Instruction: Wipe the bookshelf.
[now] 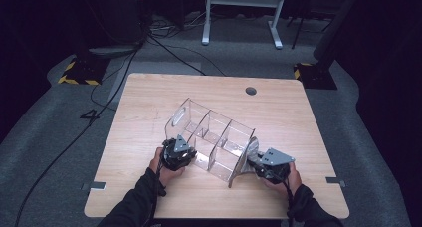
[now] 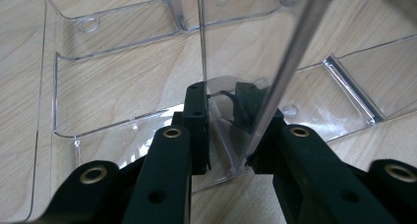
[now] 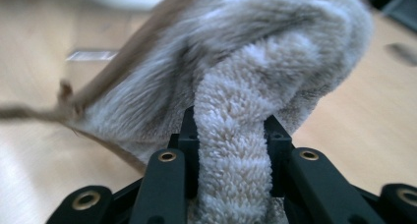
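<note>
- While the clear organizer [image 1: 214,137] sits tilted at the table's [image 1: 149,102] middle, the left gripper [image 1: 177,152] clamps its near-left wall [image 2: 231,86].
- On the near right, the right gripper [image 1: 266,163] pinches a grey towel [image 3: 236,150], which touches the organizer's right end.

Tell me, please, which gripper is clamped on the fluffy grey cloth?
The right gripper; its jaws pinch the fluffy grey cloth, while the left gripper grips the clear plastic organiser.
</note>
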The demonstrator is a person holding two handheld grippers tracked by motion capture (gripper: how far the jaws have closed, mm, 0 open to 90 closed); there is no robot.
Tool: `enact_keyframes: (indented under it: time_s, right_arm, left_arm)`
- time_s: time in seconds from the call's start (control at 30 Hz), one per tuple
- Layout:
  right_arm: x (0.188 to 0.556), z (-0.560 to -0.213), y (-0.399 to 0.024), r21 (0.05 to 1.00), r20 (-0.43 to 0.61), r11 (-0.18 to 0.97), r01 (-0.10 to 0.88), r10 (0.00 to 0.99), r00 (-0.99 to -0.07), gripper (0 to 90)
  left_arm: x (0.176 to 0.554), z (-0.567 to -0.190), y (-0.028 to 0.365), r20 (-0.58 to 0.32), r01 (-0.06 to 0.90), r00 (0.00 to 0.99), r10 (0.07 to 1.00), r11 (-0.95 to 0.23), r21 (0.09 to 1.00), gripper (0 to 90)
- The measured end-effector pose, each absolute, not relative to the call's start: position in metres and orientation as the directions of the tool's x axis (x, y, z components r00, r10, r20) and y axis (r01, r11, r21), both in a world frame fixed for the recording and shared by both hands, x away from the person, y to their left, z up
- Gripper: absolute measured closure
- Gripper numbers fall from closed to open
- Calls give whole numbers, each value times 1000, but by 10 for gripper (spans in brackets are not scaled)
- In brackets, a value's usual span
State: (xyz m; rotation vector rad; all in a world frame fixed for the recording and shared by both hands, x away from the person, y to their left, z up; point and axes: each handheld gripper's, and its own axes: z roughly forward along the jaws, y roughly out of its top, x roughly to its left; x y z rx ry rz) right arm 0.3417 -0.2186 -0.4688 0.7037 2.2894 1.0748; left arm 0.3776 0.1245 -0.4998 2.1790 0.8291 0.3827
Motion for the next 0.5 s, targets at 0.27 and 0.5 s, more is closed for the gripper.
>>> enact_keyframes:
  time_s: [0.27, 0.5]
  right_arm:
    - [357, -462, -239, 844, -174, 463, 272, 715, -677, 701]
    - [356, -471, -236, 812, -192, 514, 278, 684, -704, 699]
  left_arm:
    - [385, -501, 121, 32, 396, 778, 628, -528, 751, 760]
    - [379, -495, 121, 49, 384, 774, 632, -529, 756, 673]
